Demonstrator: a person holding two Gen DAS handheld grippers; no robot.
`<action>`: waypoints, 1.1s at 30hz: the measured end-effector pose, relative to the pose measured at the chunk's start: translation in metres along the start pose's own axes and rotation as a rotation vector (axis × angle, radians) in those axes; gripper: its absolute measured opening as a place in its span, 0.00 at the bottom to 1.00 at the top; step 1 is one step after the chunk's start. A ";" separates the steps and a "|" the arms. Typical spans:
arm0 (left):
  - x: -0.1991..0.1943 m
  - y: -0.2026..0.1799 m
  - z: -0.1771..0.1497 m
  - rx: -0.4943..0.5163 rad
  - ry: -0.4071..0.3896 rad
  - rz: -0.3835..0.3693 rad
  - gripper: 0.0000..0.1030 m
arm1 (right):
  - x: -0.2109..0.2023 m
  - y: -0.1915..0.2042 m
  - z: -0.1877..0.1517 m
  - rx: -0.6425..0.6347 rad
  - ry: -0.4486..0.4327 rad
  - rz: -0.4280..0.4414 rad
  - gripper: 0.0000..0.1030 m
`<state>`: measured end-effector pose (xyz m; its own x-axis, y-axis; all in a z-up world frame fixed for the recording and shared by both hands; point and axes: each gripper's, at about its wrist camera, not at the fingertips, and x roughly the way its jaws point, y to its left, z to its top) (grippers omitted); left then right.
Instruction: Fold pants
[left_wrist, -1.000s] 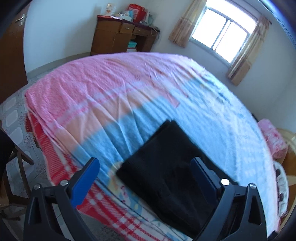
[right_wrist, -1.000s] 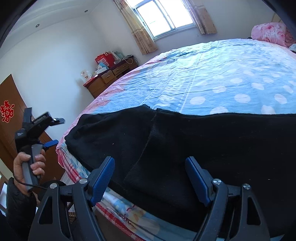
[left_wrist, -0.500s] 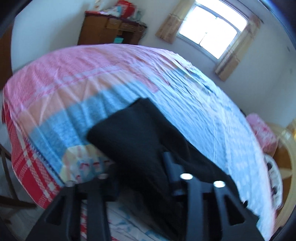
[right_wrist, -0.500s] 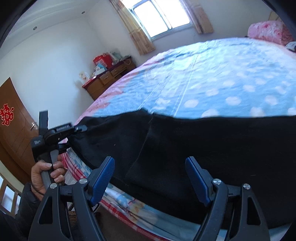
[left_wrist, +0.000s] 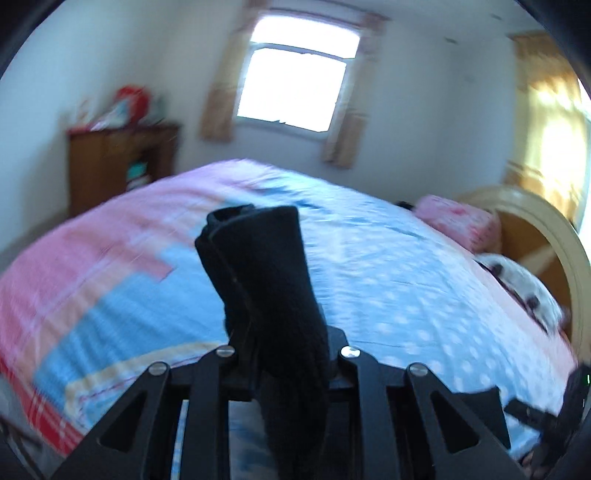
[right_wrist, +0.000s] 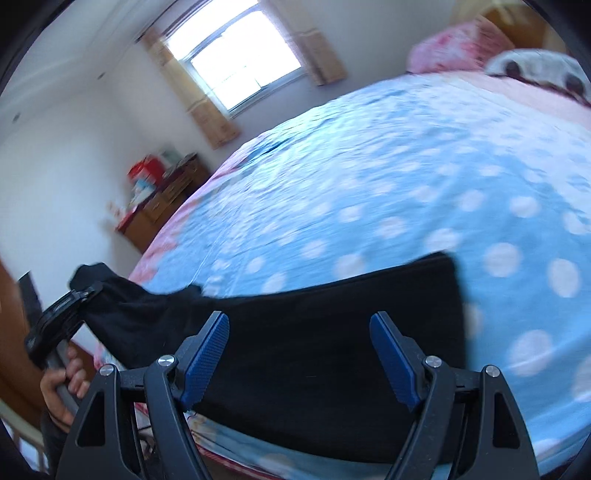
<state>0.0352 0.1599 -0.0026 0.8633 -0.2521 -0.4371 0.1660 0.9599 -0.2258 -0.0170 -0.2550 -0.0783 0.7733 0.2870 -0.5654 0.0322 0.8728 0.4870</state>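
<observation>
The black pants (right_wrist: 332, 354) lie along the near edge of the bed. My left gripper (left_wrist: 284, 354) is shut on one end of the pants (left_wrist: 266, 266), and the cloth stands up between the jaws, lifted off the bed. In the right wrist view the left gripper (right_wrist: 75, 299) shows at far left, holding that raised end. My right gripper (right_wrist: 299, 350) is open, its blue pads (right_wrist: 207, 350) spread just above the flat middle part of the pants, holding nothing.
The bed (right_wrist: 369, 184) has a blue polka-dot and pink cover (left_wrist: 388, 288). Pink pillows (left_wrist: 458, 221) and a wooden headboard (left_wrist: 535, 229) are at the right. A wooden dresser (left_wrist: 118, 166) stands by the wall under a window (left_wrist: 295, 88).
My left gripper has closed on the pants' end and lifted it off the bed, swinging toward the right. My right gripper stayed open and shifted along the pants.
</observation>
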 end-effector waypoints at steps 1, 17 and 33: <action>-0.004 -0.014 -0.001 0.035 -0.001 -0.035 0.22 | -0.007 -0.009 0.003 0.021 -0.008 -0.005 0.78; 0.029 -0.244 -0.135 0.695 0.143 -0.322 0.22 | -0.076 -0.103 0.005 0.255 -0.113 -0.069 0.78; 0.017 -0.281 -0.186 0.905 0.106 -0.284 0.22 | -0.066 -0.103 0.000 0.270 -0.088 -0.043 0.78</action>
<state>-0.0857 -0.1367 -0.1083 0.6937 -0.4576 -0.5562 0.7069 0.5806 0.4040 -0.0713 -0.3641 -0.0905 0.8194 0.2062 -0.5349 0.2246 0.7430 0.6304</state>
